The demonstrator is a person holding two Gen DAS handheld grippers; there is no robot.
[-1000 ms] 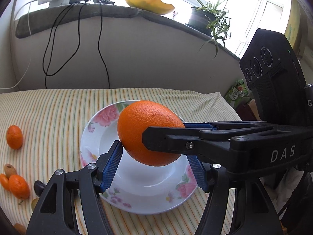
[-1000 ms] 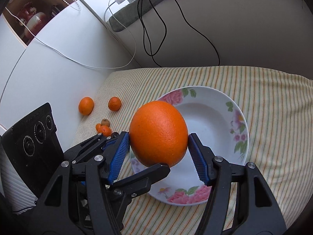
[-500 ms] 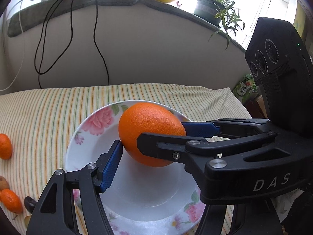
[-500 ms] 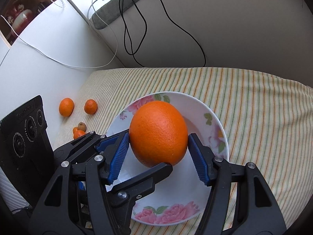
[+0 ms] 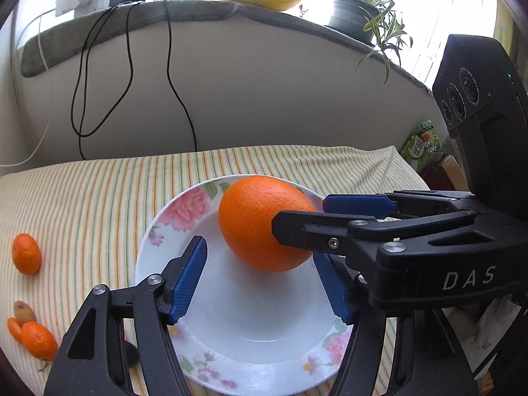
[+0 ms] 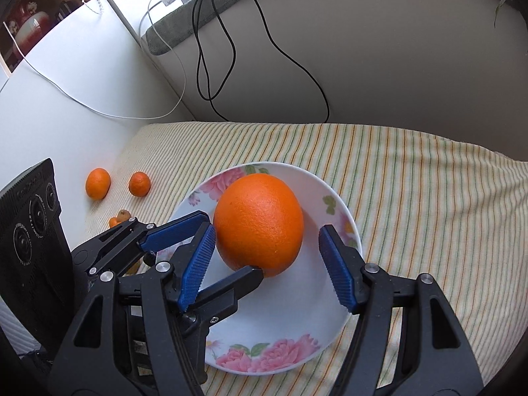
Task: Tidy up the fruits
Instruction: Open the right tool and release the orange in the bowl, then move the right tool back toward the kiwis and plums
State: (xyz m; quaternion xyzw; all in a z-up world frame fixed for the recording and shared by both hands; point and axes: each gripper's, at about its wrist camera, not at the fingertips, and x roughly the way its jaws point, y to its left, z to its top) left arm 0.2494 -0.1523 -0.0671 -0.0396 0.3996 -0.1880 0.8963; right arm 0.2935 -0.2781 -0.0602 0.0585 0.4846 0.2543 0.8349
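Blue pads, right tool: the right tool (image 6: 267, 260) is standing with its jaws apart around the orange (image 6: 259, 224). Its right pad is showing a clear gap from the peel, and its left pad is sitting just beside it; whether that one is touching, I cannot tell.
Left tool: the left tool (image 5: 260, 283) is hanging open and holding nothing, pads spread low over the near side of the plate (image 6: 280, 346). From the right wrist view one of its fingers is reaching close under the orange's near edge, seemingly there to steady the fruit or the dish.
Orange: it is sitting inside the plate, toward the far side of the bowl, apparently bearing its own weight. That, I judge, is why the right jaws are no longer needing to press on it.
Plate: the white, rose-rimmed dish is lying flat on the striped cloth (image 6: 412, 181) and is serving as the collecting spot. Its dished shape is likely keeping a round fruit from rolling off.
Loose fruit: two mandarins (image 6: 98, 183) (image 6: 139, 183) and some smaller pieces (image 5: 23, 312) are lying on the cloth well apart from the plate, on the left tool's side.
Task standing: one fruit looks placed and the small ones are waiting, so the left tool is sitting nearer the next pick.
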